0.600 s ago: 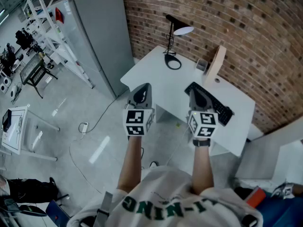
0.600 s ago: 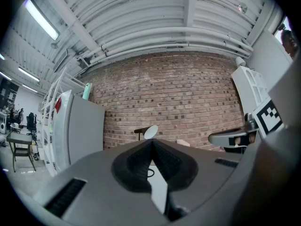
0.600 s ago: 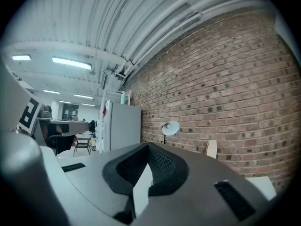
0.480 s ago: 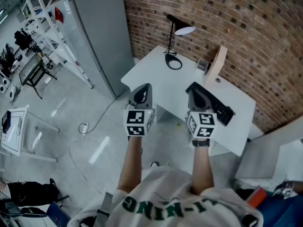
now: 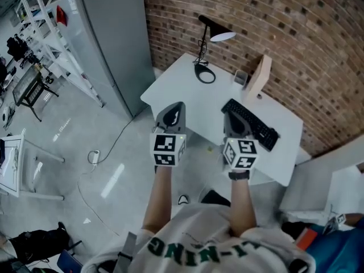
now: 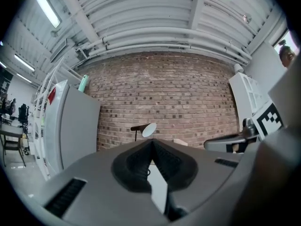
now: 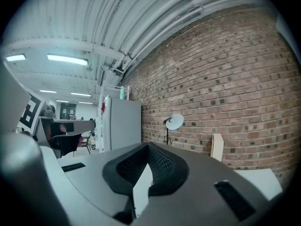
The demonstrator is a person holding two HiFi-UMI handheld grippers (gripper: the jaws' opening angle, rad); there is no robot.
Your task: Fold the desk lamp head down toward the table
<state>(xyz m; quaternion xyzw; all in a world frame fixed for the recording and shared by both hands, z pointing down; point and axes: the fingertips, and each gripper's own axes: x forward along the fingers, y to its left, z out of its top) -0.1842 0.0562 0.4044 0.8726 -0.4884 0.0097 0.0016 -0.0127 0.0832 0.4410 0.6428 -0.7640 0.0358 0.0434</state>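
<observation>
Black lamp (image 5: 203, 43) is standing unfolded on the table (image 5: 190, 98) while I'm holding left gripper (image 5: 177, 105) and right gripper (image 5: 231, 111) closed, empty, well short.

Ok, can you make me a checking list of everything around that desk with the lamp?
Surface: white table, mostly bare.
Job's things: black desk lamp at the far corner by the wall, head up, not folded down.
Clutter: black keyboard; wooden board leaning on the wall; small grey item beside it.
Grippers: left tool and right tool both shut, holding nothing, well short of the lamp.
Cables: one cable trailing over the floor left of the table.
Surroundings: brick wall, grey cabinet, white shelving.
</observation>
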